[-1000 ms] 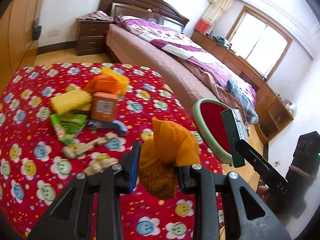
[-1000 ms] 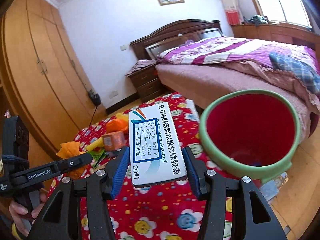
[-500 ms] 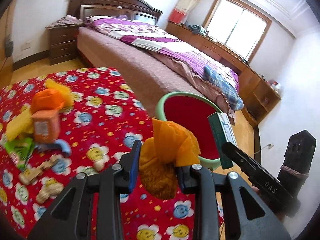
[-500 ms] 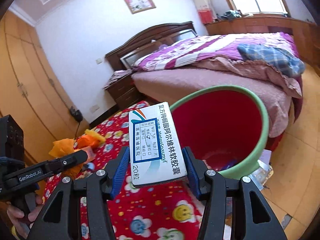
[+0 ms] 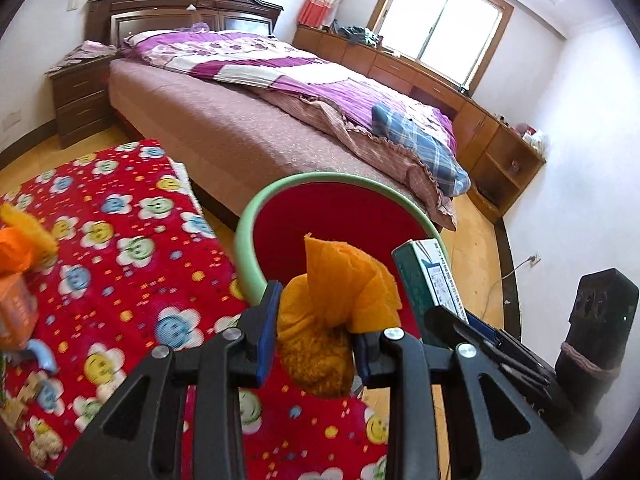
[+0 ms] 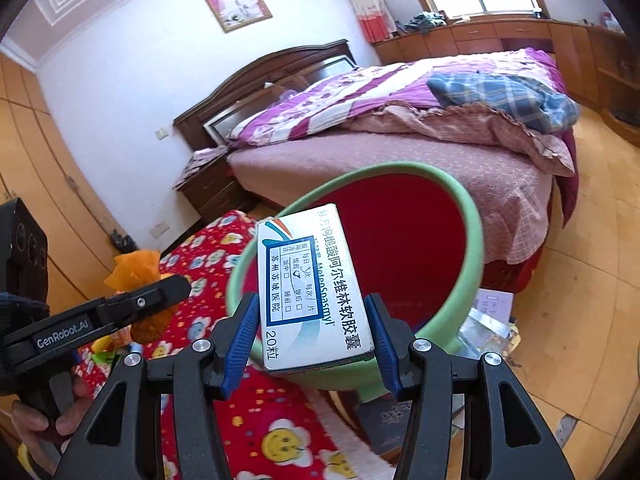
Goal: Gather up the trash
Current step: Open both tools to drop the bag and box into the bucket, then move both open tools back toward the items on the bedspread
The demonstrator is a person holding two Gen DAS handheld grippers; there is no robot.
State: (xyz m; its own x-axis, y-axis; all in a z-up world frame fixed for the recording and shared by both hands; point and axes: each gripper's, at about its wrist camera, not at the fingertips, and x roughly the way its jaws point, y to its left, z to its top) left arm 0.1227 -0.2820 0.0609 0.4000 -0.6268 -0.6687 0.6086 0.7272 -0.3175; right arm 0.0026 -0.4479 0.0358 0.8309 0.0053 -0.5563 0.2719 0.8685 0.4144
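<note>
Gripping 2 pieces of trash — left hand-held gripper [image 5: 314, 330] clamps an orange wrapper [image 5: 336, 308], right hand-held gripper [image 6: 312, 344] a medicine box [image 6: 310, 288] — poised by the red bin [image 6: 472, 240] for dropping.

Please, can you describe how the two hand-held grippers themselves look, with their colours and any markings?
Both grippers, the left gripper and the right gripper, have black angular frames with silver rivets and blue pads on the fingers. In the right wrist view, white "GenRobot.AI" lettering runs along the left gripper's finger. Each has a black boxy handle.
</note>
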